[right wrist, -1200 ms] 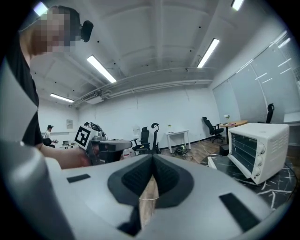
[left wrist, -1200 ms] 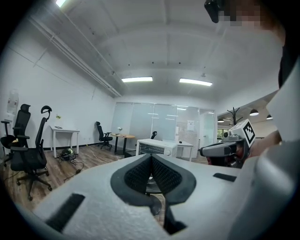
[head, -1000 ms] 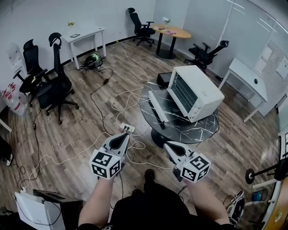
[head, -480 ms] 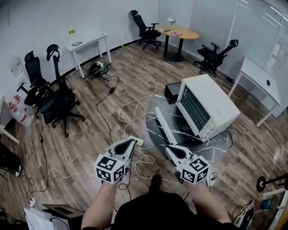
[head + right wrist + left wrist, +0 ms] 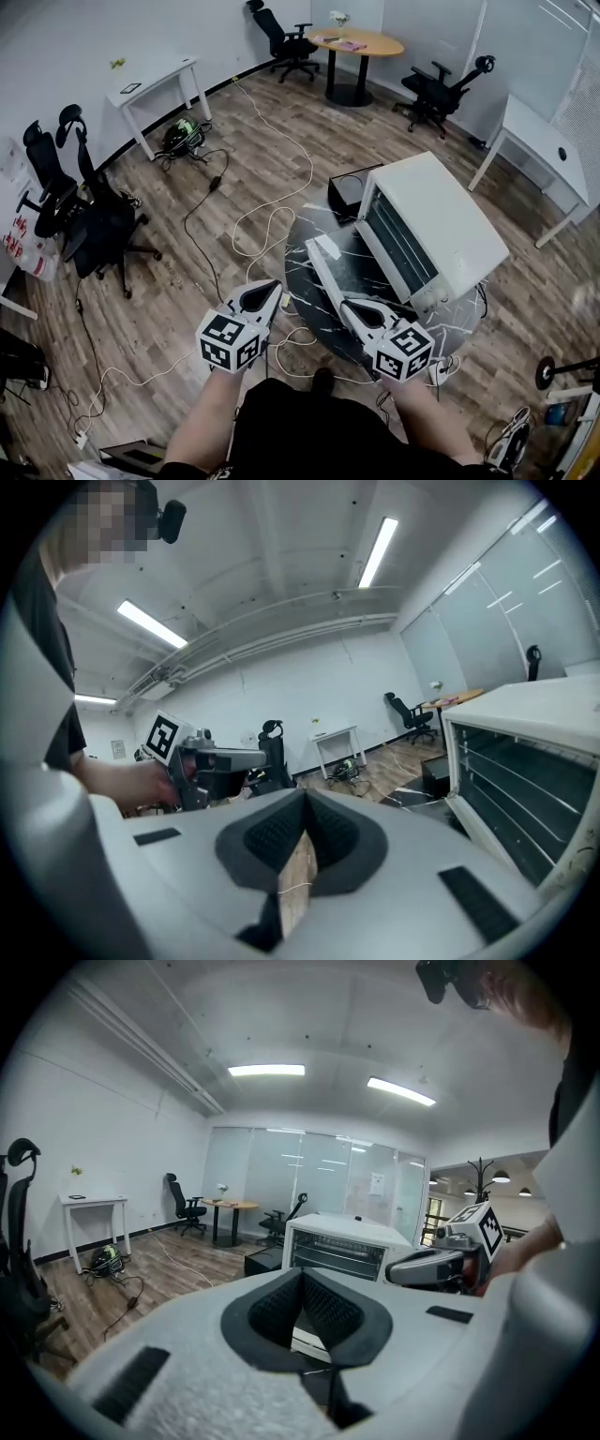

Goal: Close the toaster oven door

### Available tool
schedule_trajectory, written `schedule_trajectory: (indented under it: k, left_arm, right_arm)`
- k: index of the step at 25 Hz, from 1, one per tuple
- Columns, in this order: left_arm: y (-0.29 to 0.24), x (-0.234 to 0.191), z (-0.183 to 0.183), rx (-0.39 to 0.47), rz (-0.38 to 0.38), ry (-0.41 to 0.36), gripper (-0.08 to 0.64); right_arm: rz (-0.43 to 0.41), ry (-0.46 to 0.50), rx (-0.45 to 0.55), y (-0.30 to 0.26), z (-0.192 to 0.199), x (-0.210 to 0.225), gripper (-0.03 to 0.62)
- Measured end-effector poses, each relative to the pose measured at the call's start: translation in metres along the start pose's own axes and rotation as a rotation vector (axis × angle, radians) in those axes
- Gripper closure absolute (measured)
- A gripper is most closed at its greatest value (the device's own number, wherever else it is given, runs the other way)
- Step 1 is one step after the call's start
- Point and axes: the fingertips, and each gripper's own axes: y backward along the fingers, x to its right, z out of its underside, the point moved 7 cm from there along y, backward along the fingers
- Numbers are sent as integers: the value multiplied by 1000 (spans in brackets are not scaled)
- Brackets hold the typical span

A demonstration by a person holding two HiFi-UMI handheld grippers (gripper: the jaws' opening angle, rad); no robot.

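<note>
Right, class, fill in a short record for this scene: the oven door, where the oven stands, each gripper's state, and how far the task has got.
Door state: toaster oven has its door open, folded down flat
Oven stands on: round dark marble table
Gripper states: left gripper shut, empty; right gripper shut, empty
Nearest the door: right gripper
Task progress: door not yet closed
</note>
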Motion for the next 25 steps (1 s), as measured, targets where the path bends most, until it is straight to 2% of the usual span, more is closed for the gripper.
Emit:
schedule_trajectory:
  k: [7, 11, 13, 16, 18, 22, 25]
  left_arm:
    - [-58, -46, -1, -42, 119, 43, 551]
    - [-97, -81, -5, -69, 227, 31, 551]
    - [-112, -99, -11, -77, 288, -3, 551]
    - [-124, -127, -19, -82, 368, -61, 551]
    - [-129, -145, -17, -95, 416, -73, 551]
    - [-141, -163, 0, -155, 505, -42, 551]
    - [-146, -163, 18, -193, 542, -26, 550]
  right_arm:
    - [129, -55, -29, -17, 1, 26, 586]
    - [257, -74, -13, -33, -4, 39, 586]
    - [330, -91, 16, -44, -10, 41, 586]
    - [432, -122, 60, -63, -13, 35, 586]
    - [500, -149, 84, -75, -12, 28, 586]
    - [587, -168, 74, -85, 0, 10, 586]
    - [656, -213, 55, -81, 20, 1, 586]
